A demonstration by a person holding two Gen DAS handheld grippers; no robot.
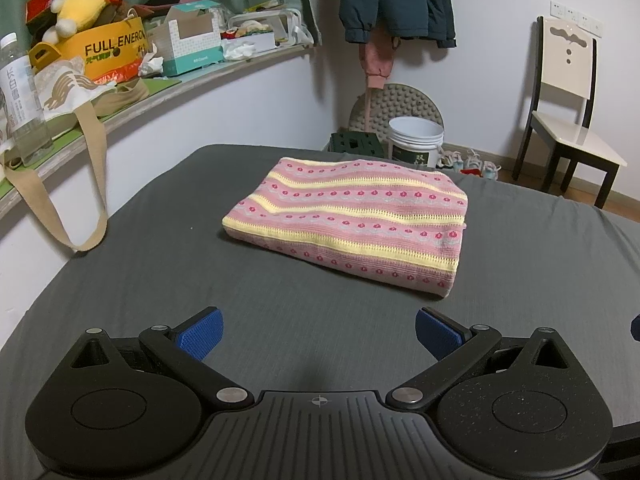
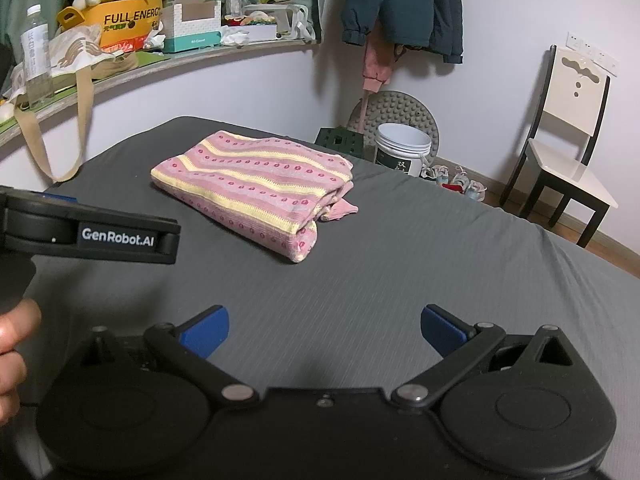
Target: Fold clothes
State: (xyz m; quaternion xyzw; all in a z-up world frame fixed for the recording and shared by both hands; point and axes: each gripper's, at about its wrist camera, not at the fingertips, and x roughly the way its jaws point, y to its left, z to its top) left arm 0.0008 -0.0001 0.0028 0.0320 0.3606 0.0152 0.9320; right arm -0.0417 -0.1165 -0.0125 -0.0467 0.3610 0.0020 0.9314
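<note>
Over the grey bed, both tongs spread and empty.
Nearest, the left tongs [image 1: 318, 334] and right tongs [image 2: 324, 332] hang apart above the bed [image 1: 160, 280], gripping nothing; the left tongs' far fingers are hidden behind its body in the right view. Farther off lies the folded pink-and-yellow striped sweater [image 1: 352, 220], one loose pink end poking out at its right edge. Beyond, a chair [image 1: 568, 104] and cluttered shelf [image 1: 168, 92], cut off left.

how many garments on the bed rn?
1: a folded pink-and-yellow striped sweater lies mid-bed on the grey sheet. Left gripper and right gripper are both open, short of it. Anything folded inside is hidden.
</note>
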